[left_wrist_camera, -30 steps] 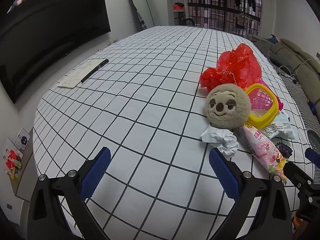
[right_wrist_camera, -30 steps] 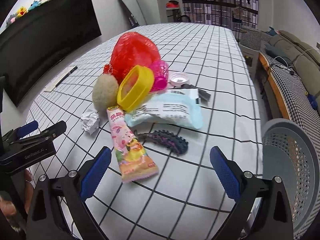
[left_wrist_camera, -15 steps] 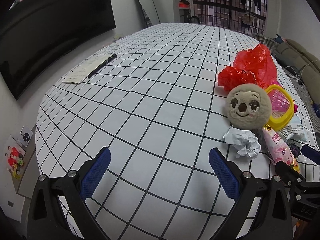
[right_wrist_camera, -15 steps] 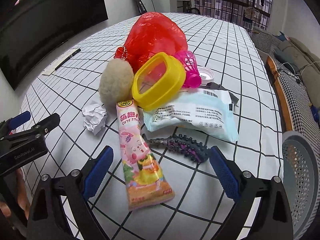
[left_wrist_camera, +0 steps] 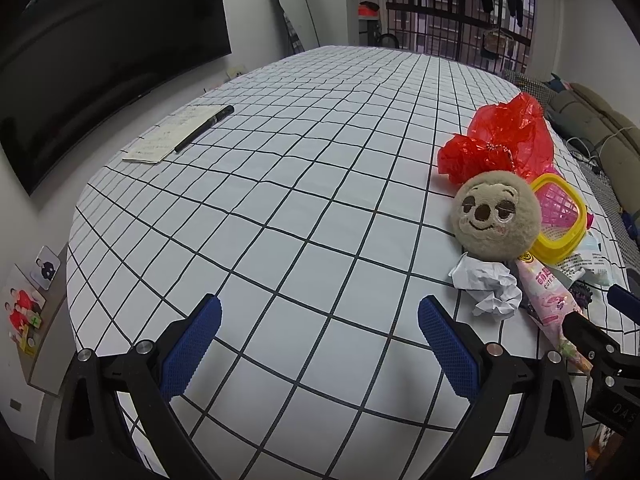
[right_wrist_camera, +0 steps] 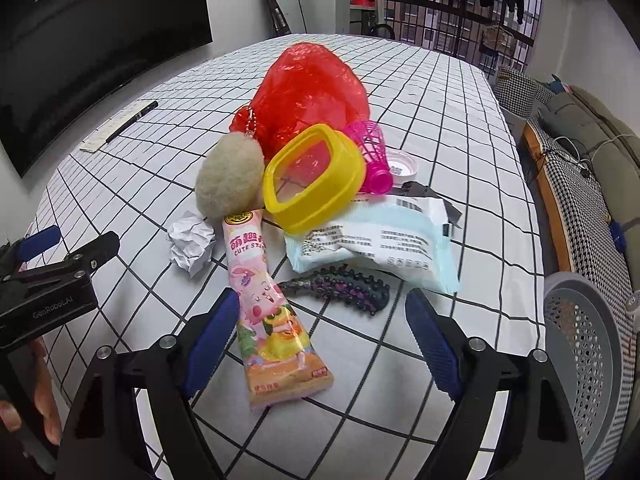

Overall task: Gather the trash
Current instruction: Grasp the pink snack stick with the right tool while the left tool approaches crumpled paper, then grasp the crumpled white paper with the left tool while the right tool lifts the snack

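Observation:
Trash lies heaped on the checked tablecloth: a pink snack wrapper, a crumpled white paper ball, a white-and-blue wipes pack and a red plastic bag. My right gripper hovers over the wrapper's lower end. Its jaws are closing, with the wrapper between the blue pads but not pressed. My left gripper stands open over bare cloth, left of the paper ball, with nothing between its fingers.
In the heap are also a round plush toy, a yellow plastic frame, a pink shuttlecock, a white cap and a spiky black-purple piece. A grey perforated basket stands off the table's right edge. A pen on a notepad lies far left.
My right gripper has come closer to the heap and its jaws have narrowed; the wrapper now lies between them. In the left wrist view the heap has slid rightward.

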